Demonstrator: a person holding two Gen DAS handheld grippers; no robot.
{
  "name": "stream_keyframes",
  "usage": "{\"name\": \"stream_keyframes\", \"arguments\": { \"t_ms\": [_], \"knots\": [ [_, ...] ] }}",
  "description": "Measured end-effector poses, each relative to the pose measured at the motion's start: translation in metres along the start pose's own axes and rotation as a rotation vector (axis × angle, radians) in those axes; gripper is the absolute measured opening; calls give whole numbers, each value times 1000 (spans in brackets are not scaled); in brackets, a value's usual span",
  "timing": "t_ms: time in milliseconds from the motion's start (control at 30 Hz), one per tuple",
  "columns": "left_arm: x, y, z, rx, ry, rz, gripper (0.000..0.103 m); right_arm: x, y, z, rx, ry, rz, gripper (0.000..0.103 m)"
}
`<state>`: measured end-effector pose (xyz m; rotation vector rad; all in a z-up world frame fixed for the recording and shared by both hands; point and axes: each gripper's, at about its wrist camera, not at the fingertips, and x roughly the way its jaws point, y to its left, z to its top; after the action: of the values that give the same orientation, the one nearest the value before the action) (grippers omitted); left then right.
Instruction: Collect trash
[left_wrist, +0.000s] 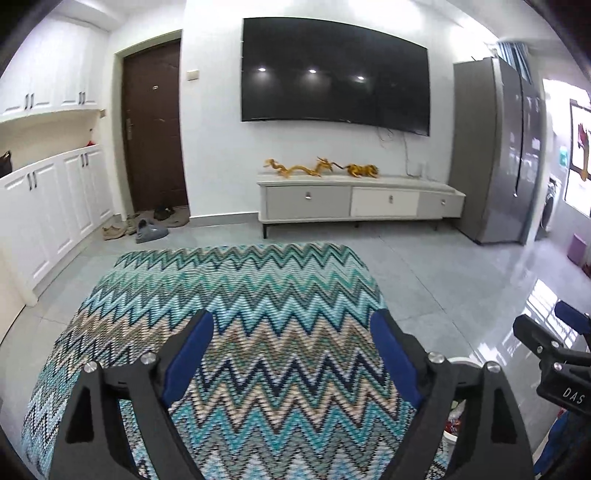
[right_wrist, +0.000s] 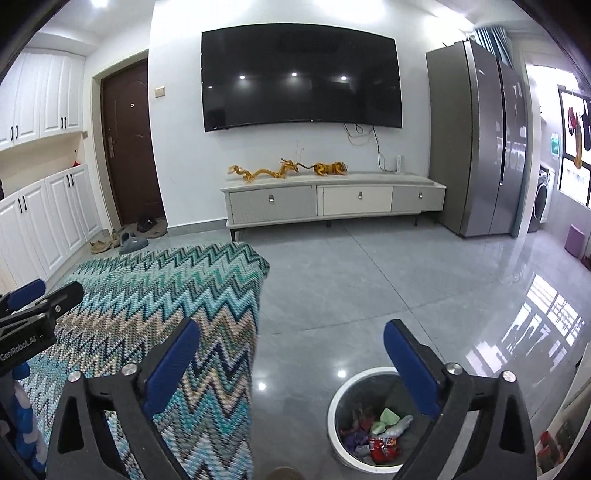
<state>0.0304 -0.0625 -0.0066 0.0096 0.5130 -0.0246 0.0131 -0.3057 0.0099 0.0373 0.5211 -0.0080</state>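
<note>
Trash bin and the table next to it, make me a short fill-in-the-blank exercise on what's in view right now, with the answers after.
1. The trash bin stands on the ____ beside the table.
2. The table's zigzag cloth has ____ lying on it.
3. The right gripper is ____ and holds nothing.
4. Wrappers lie ____ the bin.

Missing words: floor; nothing; open; inside

Trash (right_wrist: 380, 432) in bin (right_wrist: 334, 406) beside table (right_wrist: 166, 295)
</note>
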Motion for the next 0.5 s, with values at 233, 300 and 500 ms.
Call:
{"name": "stream_keyframes", "arguments": {
  "t_ms": [233, 300, 500],
  "knots": [
    [-10, 33, 0, -59, -14, 48, 87, 6, 26, 2, -11, 4, 26, 103],
    [-12, 40, 0, -67, -24, 66, 87, 6, 28, 2, 8, -2, 35, 103],
    [-17, 55, -2, -86, -30, 83, 88, 11, 33, 0, 46, 15, 57, 103]
  ]
}}
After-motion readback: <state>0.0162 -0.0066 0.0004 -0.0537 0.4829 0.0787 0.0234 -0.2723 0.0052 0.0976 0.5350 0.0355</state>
